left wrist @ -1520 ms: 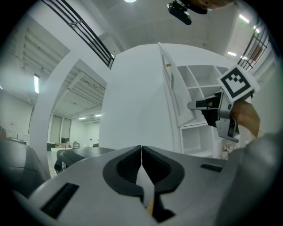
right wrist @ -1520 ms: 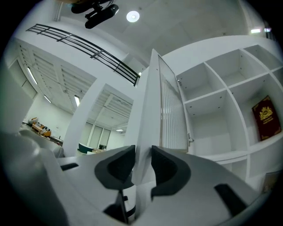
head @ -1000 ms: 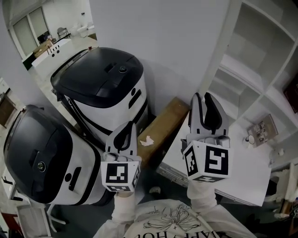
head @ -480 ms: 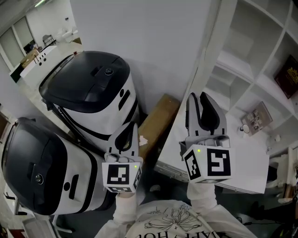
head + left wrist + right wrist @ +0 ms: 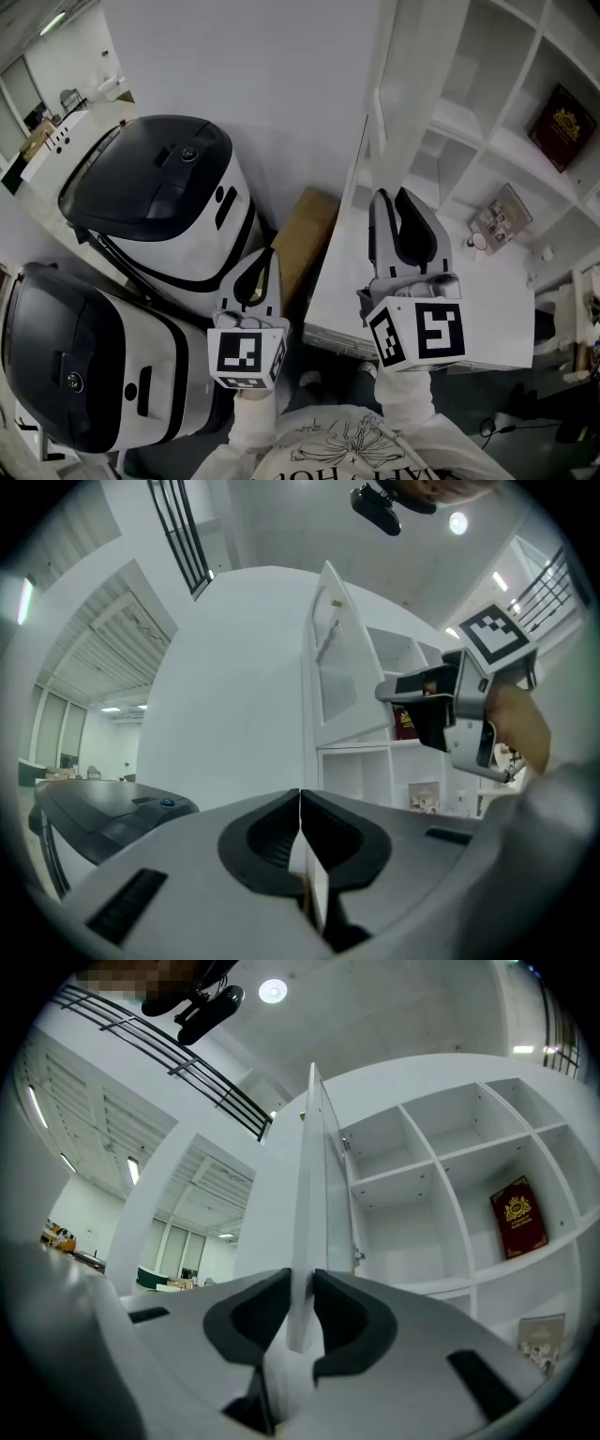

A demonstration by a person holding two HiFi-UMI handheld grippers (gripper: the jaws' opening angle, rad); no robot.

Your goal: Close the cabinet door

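Observation:
The white cabinet door [image 5: 398,84] stands open, swung out from the white shelf cabinet [image 5: 487,141]. In the right gripper view I see the door [image 5: 314,1194] almost edge-on, with its hinges to the right. My right gripper [image 5: 403,208] is open by a narrow gap, and the door's edge lines up in that gap [image 5: 298,1312]; I cannot tell whether they touch. My left gripper [image 5: 265,260] hangs lower and to the left, shut with nothing in it [image 5: 300,803]. The left gripper view shows the door [image 5: 328,658] with the right gripper [image 5: 441,714] beside it.
Two black-and-white machines [image 5: 155,202] [image 5: 75,366] stand at the left, a cardboard box [image 5: 305,234] between them and the cabinet. A red book [image 5: 560,114], a booklet [image 5: 499,216] and a small round clock [image 5: 478,242] sit on the shelves. A white flat surface [image 5: 487,319] lies below the right gripper.
The view has swung right, so more of the cabinet shows and the machines sit further left. Both grippers have moved slightly towards the cabinet; their jaws have not changed.

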